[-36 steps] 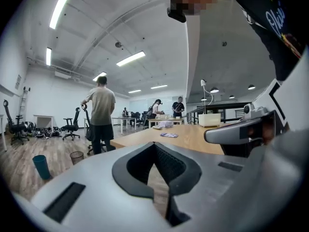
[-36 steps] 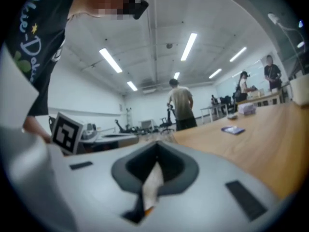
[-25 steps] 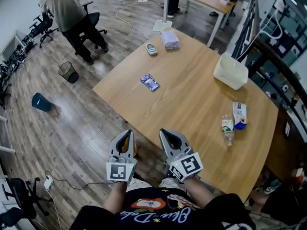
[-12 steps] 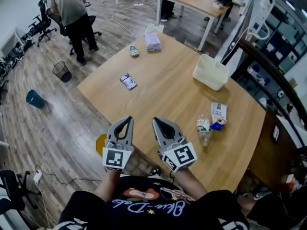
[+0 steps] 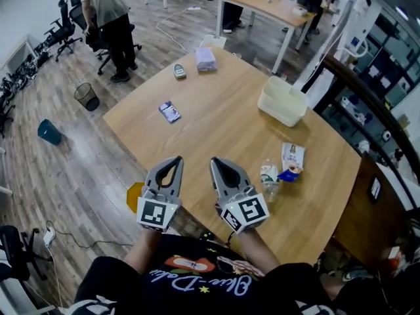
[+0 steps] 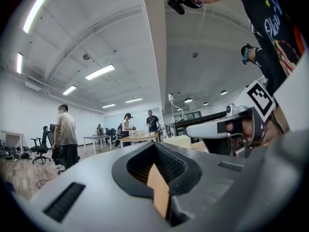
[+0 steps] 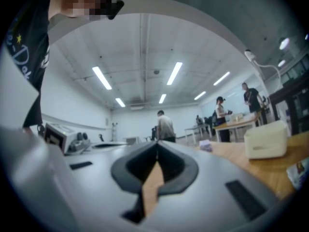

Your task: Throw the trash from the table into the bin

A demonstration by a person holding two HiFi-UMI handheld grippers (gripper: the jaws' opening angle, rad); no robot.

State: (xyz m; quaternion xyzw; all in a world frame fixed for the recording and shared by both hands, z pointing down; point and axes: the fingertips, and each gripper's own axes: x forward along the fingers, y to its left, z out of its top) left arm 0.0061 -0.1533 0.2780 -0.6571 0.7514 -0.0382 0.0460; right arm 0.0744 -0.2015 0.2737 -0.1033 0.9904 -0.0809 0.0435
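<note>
The left tool (image 5: 173, 163) and right tool (image 5: 217, 163) are being held shut, empty, at the bench (image 5: 216, 123) edge. Beside the right tool a clear bottle (image 5: 268, 178) is being left lying, long axis running near-to-far, by a white-blue packet (image 5: 291, 159).

- Head of the standing person (image 5: 108, 8): cut off by the head view's top edge.
- Yellow thing (image 5: 134, 194) on the floor: largely hidden behind the left gripper (image 5: 172, 166), kind not tellable.
- Small grey item (image 5: 179, 71) on the table: too small to name.
- Print on the packet (image 5: 169, 111): too small to read.
</note>
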